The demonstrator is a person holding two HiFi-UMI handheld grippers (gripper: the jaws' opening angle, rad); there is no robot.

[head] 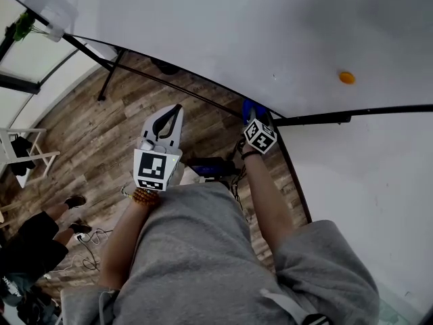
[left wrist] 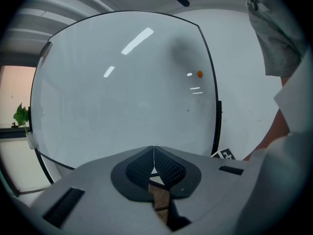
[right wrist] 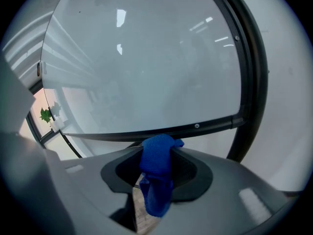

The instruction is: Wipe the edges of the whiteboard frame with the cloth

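The whiteboard [head: 257,32] fills the top of the head view, bounded by a thin black frame [head: 169,83]. My right gripper [head: 254,111] is shut on a blue cloth [head: 252,108] right at the lower corner of the frame. In the right gripper view the cloth [right wrist: 157,166] bulges out between the jaws, just below the frame's bottom bar [right wrist: 195,126] and beside its side bar [right wrist: 255,82]. My left gripper [head: 176,109] hangs over the floor below the board, shut and holding nothing; its view has the closed tips [left wrist: 153,156] facing the board [left wrist: 122,92].
An orange magnet [head: 346,77] sticks to the board. Wooden floor [head: 88,141] lies below, with the board's stand leg [head: 110,74], a white chair [head: 24,151], cables [head: 91,244] and a person's legs and shoes [head: 47,229] at the left. A white wall [head: 365,175] is on the right.
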